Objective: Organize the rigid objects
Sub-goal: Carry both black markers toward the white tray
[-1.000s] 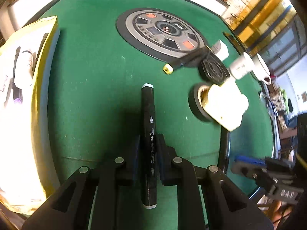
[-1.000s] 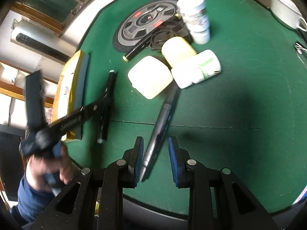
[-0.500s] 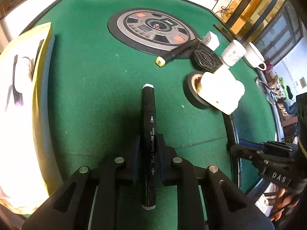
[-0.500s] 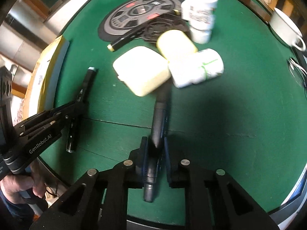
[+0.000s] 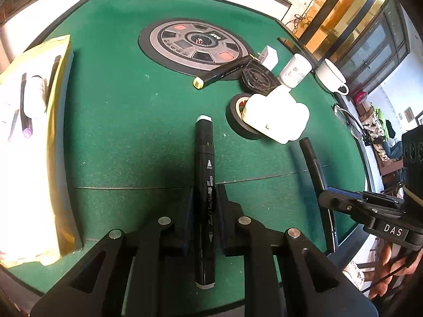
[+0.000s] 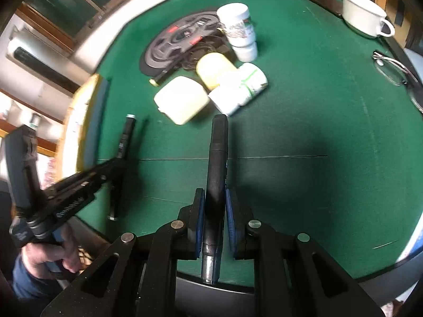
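Both tools pinching pens over the green table.

We see the left tool (image 5: 203,211) clamped on a black art marker (image 5: 204,174), marker running straight ahead between its fingers, grey cap end forward. The right tool (image 6: 214,211) has just closed and now pinches a dark grey pen (image 6: 216,163) between blue pads, pen pointing ahead toward a cluster just beyond its tip: pale yellow case (image 6: 182,102), white bottle with green band (image 6: 239,91), stacked white jars (image 6: 238,30). Ahead-right of the left tool, a black tape roll (image 5: 236,113) lies under the case. Yellow box (image 5: 56,142) to the left tool's left, markers inside. White cup (image 6: 366,14) far ahead-right of the right tool.
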A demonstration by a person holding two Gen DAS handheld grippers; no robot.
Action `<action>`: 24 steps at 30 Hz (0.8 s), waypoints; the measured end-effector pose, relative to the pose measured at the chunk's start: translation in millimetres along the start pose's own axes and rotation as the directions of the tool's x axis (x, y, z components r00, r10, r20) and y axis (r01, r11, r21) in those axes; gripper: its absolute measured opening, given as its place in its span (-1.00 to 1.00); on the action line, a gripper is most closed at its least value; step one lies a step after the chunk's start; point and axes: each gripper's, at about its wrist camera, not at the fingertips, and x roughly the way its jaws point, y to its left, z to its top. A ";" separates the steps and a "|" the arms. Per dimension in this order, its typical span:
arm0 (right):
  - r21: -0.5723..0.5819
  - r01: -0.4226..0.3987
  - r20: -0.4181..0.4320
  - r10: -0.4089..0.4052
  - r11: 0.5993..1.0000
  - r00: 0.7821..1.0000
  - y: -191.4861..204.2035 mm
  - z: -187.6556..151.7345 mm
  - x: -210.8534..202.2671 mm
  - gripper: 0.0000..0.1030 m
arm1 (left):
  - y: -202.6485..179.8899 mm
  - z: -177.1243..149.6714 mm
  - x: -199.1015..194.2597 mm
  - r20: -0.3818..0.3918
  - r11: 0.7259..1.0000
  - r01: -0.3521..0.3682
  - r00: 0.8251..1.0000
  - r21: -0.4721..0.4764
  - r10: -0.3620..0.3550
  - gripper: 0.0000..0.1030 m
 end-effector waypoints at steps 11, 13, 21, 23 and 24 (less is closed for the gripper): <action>-0.073 -0.063 0.010 0.064 0.995 0.998 24.4 7.6 -8.0 -0.73 | 17.8 1.7 -35.1 0.068 0.998 0.002 0.998 -0.059 0.002 -0.73; -0.092 -0.073 0.010 0.074 0.993 0.997 29.9 8.8 -9.5 -0.73 | 24.3 1.9 -44.8 0.090 0.997 0.004 0.996 -0.078 0.003 -0.73; -0.155 -0.113 0.010 0.115 0.981 0.993 61.4 15.0 -6.7 -0.73 | 59.7 2.1 -81.0 0.169 0.986 0.015 0.985 -0.169 0.014 -0.73; -0.167 -0.122 0.010 0.125 0.978 0.992 71.1 16.7 -5.7 -0.73 | 71.6 1.0 -89.4 0.185 0.981 0.011 0.982 -0.193 0.026 -0.73; -0.175 -0.130 0.009 0.133 0.976 0.991 76.8 18.5 -6.1 -0.73 | 76.0 0.4 -92.9 0.193 0.979 0.009 0.981 -0.202 0.031 -0.73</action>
